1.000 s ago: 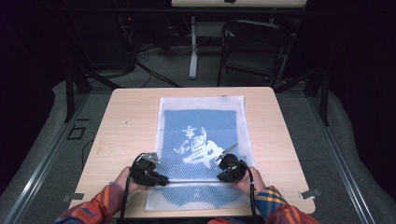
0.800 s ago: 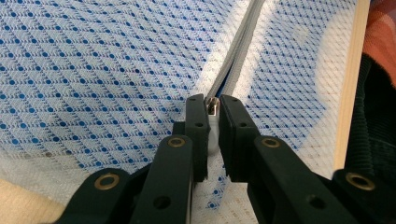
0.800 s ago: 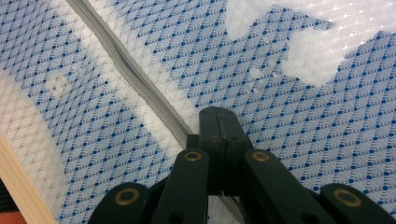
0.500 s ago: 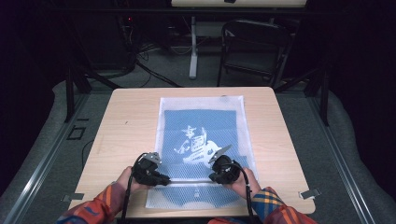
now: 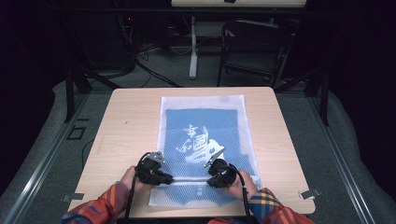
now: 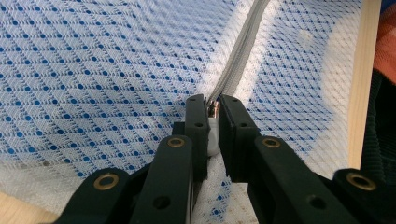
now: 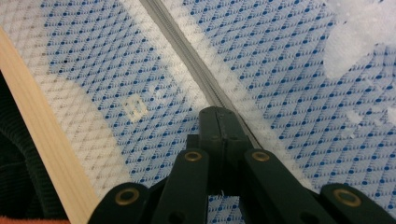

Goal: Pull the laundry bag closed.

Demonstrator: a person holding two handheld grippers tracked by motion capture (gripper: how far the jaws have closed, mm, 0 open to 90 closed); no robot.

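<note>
- Your right gripper (image 5: 215,173) has slid along the zipper (image 5: 189,178) of the white mesh bag (image 5: 205,116), away from the bag's right edge and toward your left gripper (image 5: 164,177).
- A second ago the right gripper sat out near the bag's right border; now more mesh lies outside its jaws, and a shorter run of zipper separates the two grippers.
- Your right hand (image 5: 240,184) and its plaid sleeve (image 5: 266,205) have come inward with it.
- In the right gripper view, the jaws are pinched together on the zipper line (image 7: 187,60), which runs on ahead of them.
</note>
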